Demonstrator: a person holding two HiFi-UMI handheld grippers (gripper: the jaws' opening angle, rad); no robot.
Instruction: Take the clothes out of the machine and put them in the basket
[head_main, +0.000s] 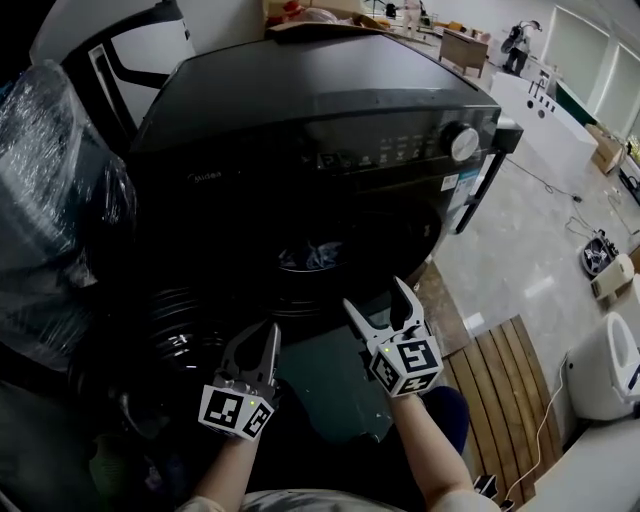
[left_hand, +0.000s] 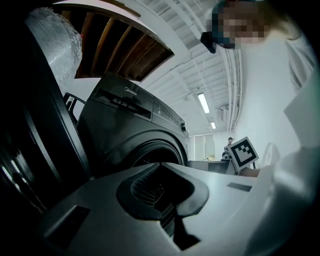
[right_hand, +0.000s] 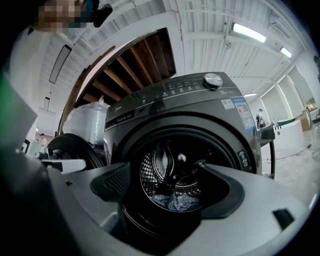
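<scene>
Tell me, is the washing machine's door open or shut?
Open. The door is swung aside, and bluish clothes lie exposed in the drum.

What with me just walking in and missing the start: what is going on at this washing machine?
A person stands at the open washing machine with a claw in each hand. Clothes lie in the drum, none lifted out yet. The right claw is open and empty, aimed at the opening. The left claw is shut and empty, on the side of the open door.
</scene>
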